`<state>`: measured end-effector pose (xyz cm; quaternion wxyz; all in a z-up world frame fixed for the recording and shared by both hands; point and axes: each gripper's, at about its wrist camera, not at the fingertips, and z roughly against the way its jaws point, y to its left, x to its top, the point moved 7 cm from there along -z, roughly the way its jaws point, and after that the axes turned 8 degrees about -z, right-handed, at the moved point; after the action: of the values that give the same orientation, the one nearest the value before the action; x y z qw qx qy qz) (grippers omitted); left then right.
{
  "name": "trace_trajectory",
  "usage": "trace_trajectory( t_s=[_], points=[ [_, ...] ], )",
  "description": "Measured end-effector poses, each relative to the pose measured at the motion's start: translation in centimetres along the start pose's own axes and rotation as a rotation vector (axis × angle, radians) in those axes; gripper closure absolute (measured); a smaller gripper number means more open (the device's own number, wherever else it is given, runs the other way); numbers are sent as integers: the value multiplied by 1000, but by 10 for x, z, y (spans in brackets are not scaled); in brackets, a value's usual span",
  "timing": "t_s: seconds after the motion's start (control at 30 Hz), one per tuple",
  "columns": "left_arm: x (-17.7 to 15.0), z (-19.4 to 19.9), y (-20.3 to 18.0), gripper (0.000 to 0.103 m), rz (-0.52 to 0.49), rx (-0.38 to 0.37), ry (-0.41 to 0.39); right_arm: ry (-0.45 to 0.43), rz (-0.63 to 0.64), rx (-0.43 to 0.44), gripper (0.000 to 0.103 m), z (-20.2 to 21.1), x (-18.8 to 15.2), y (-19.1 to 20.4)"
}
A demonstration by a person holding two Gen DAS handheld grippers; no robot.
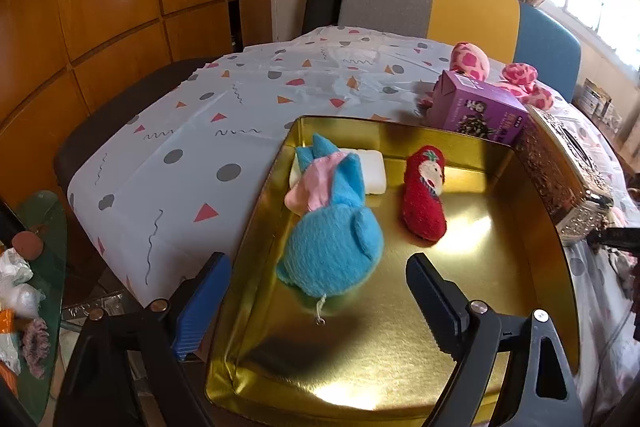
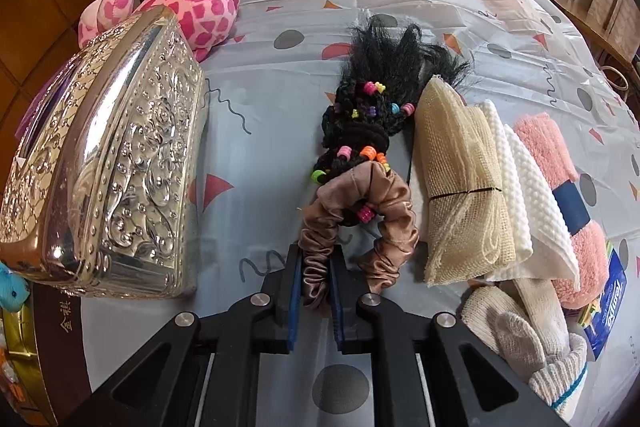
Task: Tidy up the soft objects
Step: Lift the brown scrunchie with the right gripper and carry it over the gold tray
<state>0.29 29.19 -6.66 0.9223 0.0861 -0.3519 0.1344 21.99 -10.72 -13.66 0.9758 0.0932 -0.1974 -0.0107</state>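
Two grippers in play, one per view. Left gripper (image 1: 318,291) spread wide with nothing between the fingers, poised over the near end of a gold tray (image 1: 400,367), blue-padded finger at 8 o'clock outside the tray's left wall, black finger at 5 o'clock above the tray floor. Inside the tray: blue plush toy (image 1: 332,247) with pink cloth at its top, at dead centre of the view, lying partly over a white block (image 1: 376,169) at 12 o'clock from it; red plush doll (image 1: 424,195) just beside, at 2 o'clock. Beyond the tray's far corner, purple carton (image 1: 476,105) and pink spotted plush (image 1: 472,61) at 1 o'clock. Right gripper (image 2: 314,287) clamped on a brown satin scrunchie (image 2: 360,223), one side of the loop pinched between the blue pads at 6 o'clock, the rest lying on the patterned tablecloth (image 2: 256,155). Black braided hairpiece (image 2: 372,107) with coloured beads threaded through the scrunchie, reaching toward 12 o'clock. Embossed silver box (image 2: 116,167) at 9 o'clock; beige mesh cloth (image 2: 460,183), white textured cloth (image 2: 520,187), pink towel (image 2: 548,147) side by side at 3 o'clock; knitted gloves (image 2: 520,331) at 4 o'clock.
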Motion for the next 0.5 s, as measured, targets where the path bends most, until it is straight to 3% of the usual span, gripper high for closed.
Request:
trace_trajectory(
  t_s=[0.5],
  points=[
    [-5,9,4,13,51,-41,-13,-122,-2,56,92,56,55,31]
  ],
)
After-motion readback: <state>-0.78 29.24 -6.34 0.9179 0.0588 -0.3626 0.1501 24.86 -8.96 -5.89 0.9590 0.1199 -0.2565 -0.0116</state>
